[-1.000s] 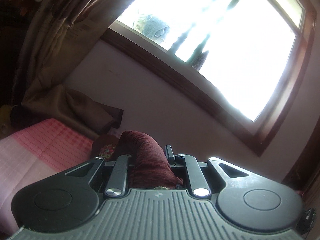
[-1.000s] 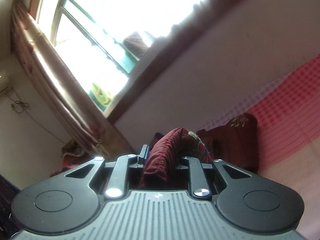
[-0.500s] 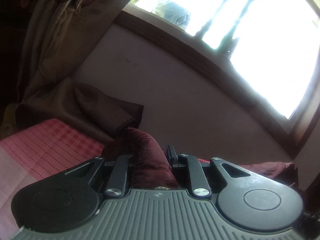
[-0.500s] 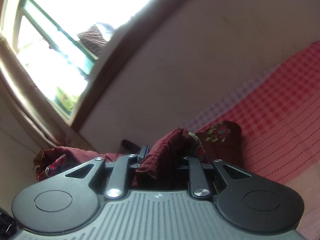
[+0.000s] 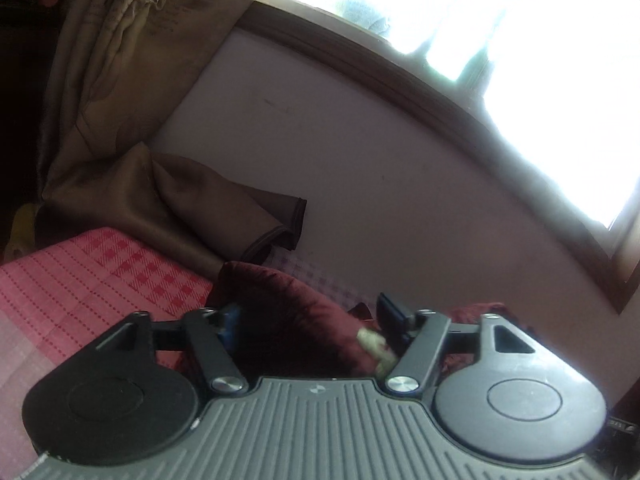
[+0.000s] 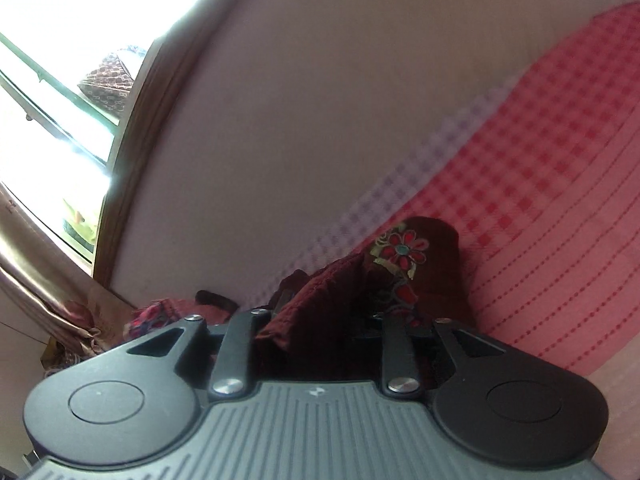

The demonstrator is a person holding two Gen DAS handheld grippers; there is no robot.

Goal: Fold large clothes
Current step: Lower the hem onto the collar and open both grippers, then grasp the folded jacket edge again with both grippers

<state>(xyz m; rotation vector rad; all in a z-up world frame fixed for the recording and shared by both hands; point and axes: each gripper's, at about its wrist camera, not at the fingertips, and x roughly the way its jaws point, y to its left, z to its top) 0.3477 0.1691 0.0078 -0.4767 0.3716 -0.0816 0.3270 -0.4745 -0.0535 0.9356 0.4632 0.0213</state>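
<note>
A dark maroon garment (image 5: 288, 312) with flower embroidery (image 6: 402, 250) lies on a bed with a pink checked sheet (image 5: 100, 276). In the left wrist view my left gripper (image 5: 308, 316) stands with its jaws spread wide, and a fold of the garment lies loose between them. In the right wrist view my right gripper (image 6: 328, 312) also has its jaws apart, with bunched maroon cloth (image 6: 320, 304) lying in the gap. The fingertips of both are mostly hidden by the cloth.
The bed sheet (image 6: 540, 200) runs up to a pale wall (image 5: 360, 168) under a bright window (image 5: 500, 20). A brown curtain (image 5: 120, 100) hangs at the left and bunches onto the bed. Another curtain (image 6: 36, 272) and patterned cloth (image 6: 148, 316) show at the right view's left.
Both grippers have come down toward the bed and opened. Their jaws were shut on the garment in the earlier frames, and the cloth now lies slack between them.
</note>
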